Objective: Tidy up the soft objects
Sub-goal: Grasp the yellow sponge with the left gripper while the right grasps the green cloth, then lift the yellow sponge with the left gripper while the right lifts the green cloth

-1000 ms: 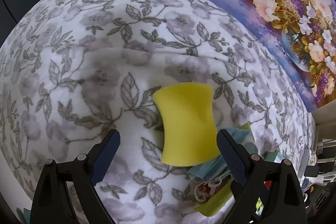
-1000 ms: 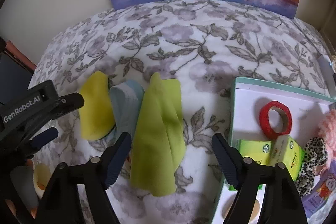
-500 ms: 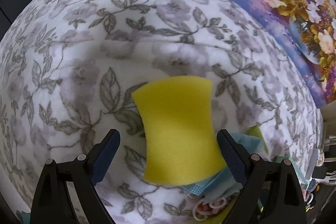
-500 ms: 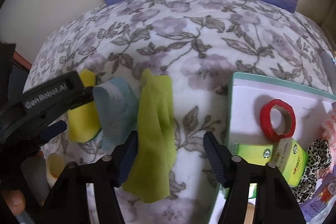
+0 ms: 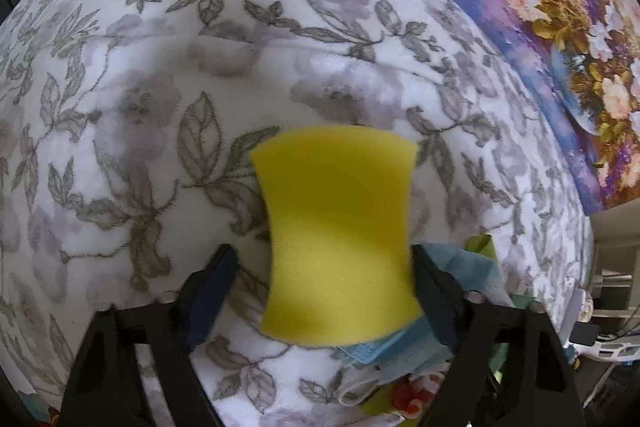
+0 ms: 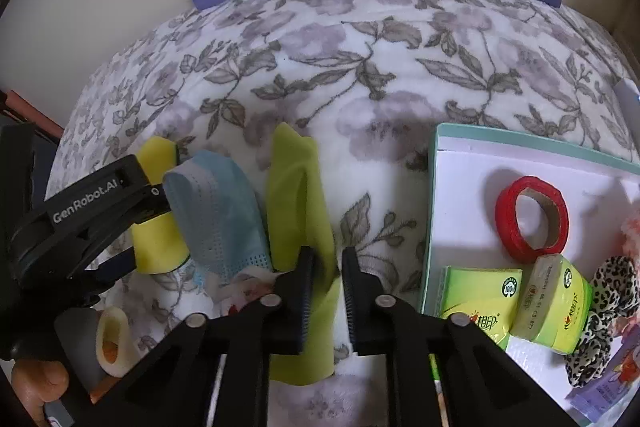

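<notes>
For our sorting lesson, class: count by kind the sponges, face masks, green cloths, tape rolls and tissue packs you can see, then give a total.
yellow sponge: 1
blue face mask: 1
green cloth: 1
red tape roll: 1
tissue packs: 2
Total: 6
</notes>
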